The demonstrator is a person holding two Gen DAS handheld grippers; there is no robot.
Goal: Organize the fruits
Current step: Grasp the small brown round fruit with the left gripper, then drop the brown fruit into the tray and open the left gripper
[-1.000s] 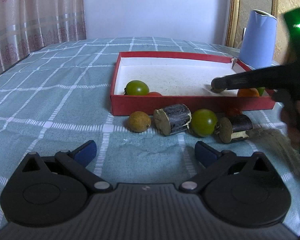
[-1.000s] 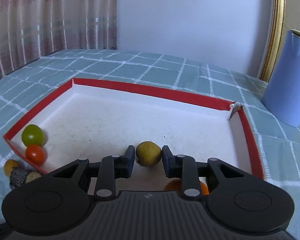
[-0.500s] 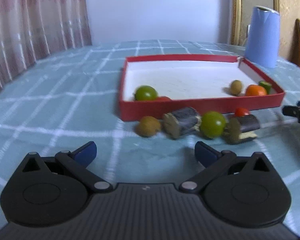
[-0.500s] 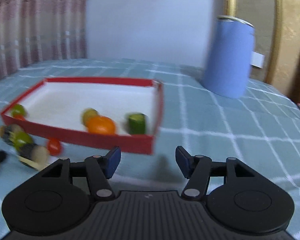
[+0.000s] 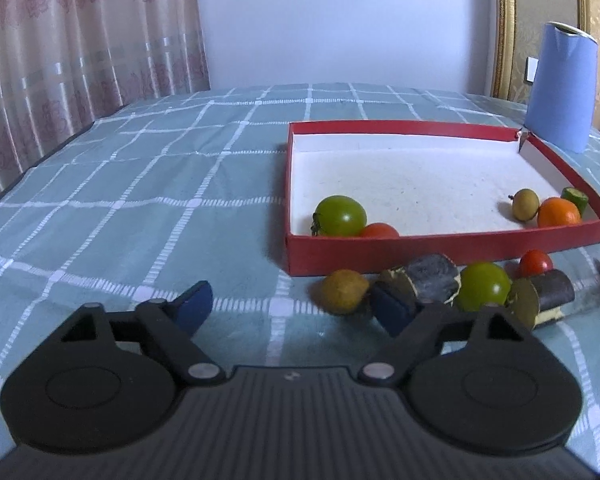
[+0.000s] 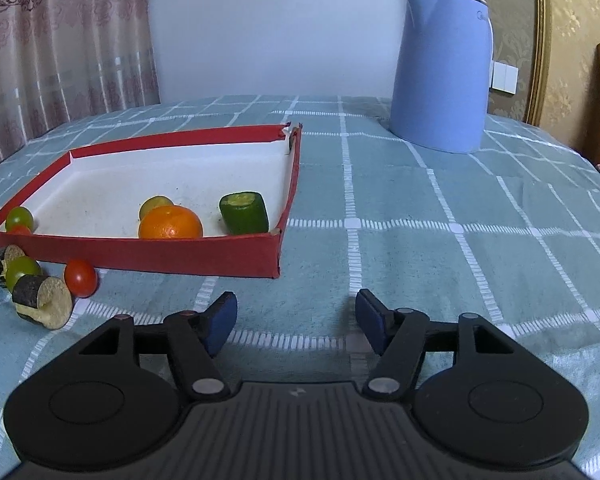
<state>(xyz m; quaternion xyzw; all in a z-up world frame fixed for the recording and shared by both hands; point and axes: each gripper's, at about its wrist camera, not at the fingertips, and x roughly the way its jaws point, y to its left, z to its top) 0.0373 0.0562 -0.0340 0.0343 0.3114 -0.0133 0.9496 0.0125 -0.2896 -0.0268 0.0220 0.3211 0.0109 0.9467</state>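
Nearest, both grippers, left gripper (image 5: 290, 306) and right gripper (image 6: 296, 322), have jaws wide and empty. Beyond, five pieces (image 5: 482, 286) wait on the table (image 5: 140, 200); five already sit in the red box (image 5: 440, 250): roughly halfway.

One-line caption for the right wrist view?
Open right claw over checked tablecloth, facing red tray holding orange and cucumber piece; blue kettle behind.

Tablecloth (image 6: 440, 208): teal with a white grid. Box (image 5: 440, 246): red outside, white inside. Kettle (image 6: 440, 76): pale blue. Curtain (image 5: 80, 48): pink, floral-patterned. In the box: orange citrus (image 6: 170, 223), green cucumber piece (image 6: 245, 213), green tomato (image 5: 340, 216). Gripper pads (image 6: 220, 322): dark blue.
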